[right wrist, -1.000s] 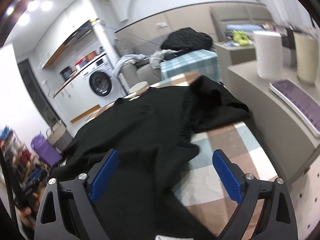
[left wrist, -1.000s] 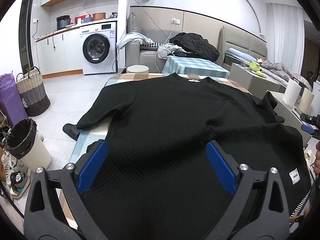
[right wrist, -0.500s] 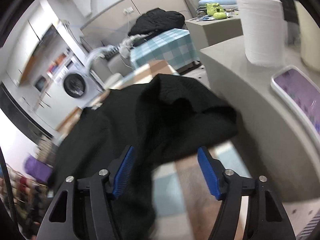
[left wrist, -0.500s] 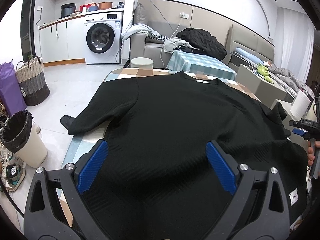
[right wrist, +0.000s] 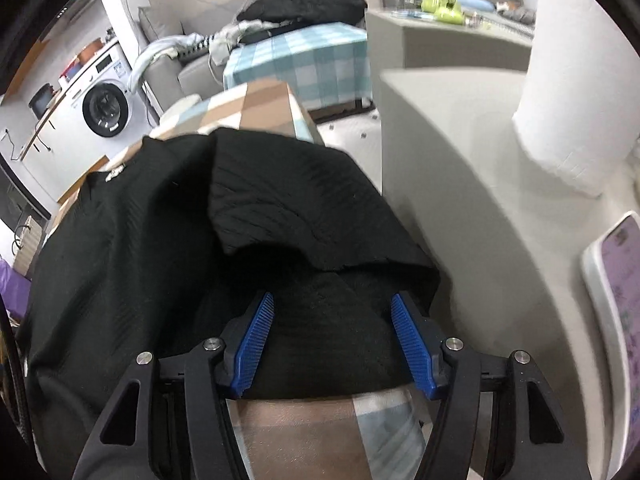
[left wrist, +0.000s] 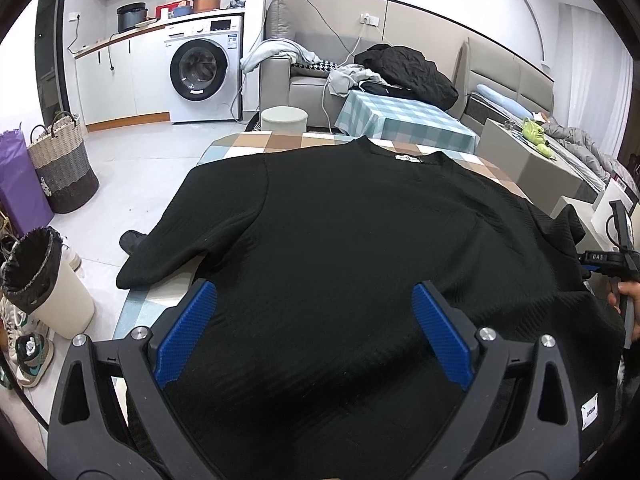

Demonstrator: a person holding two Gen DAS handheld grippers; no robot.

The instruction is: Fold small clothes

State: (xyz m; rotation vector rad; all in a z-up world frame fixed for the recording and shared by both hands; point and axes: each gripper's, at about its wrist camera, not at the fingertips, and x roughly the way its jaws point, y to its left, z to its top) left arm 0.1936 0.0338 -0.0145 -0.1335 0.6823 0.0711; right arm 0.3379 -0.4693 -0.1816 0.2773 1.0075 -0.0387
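1. Ahead of my left jaws, a table under a tan, blue and white checked cloth [left wrist: 280, 140] carries everything.
2. A black ribbed-knit sweater [left wrist: 352, 232] lies spread directly on it, beneath both jaws.

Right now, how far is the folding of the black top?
Done: the black top lies spread flat on the checked table, collar away. In hand: the right gripper, jaws open, reaches around the bunched right sleeve. The left gripper hovers open above the hem. Left: both sleeves and the body, since no fold is finished.
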